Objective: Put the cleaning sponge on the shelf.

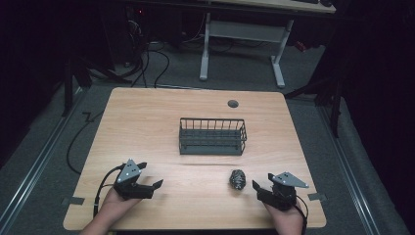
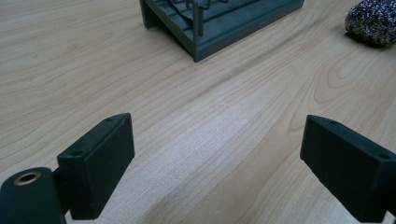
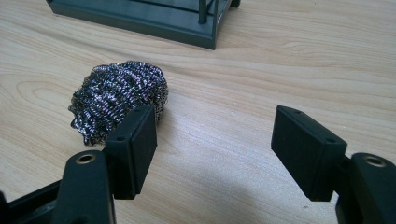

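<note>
A steel-wool scourer [image 1: 237, 179] is seen lying on the tabletop [image 1: 147, 127], at its near right part. It is a rounded, dark grey ball of coiled, glinting wire, resting loose. It is placed in front of the wire basket [image 1: 212, 136], apart from it, untouched and unheld.

The wooden table [image 1: 147, 122] with a pale grain fills the middle of the high view, its top lit far brighter than its surroundings. A small round grommet hole [image 1: 233, 103] sits near its far edge, toward 12 o'clock. Grey carpeted floor [image 1: 44, 166] surrounds it. At 12 o'clock stands a second desk [image 1: 244, 29] on white legs. Black cables [image 1: 151, 58] trail over the floor at 11 o'clock. Metal floor rails [image 1: 350, 171] run at 4 and 8 o'clock. The room's edges lie in darkness.
</note>
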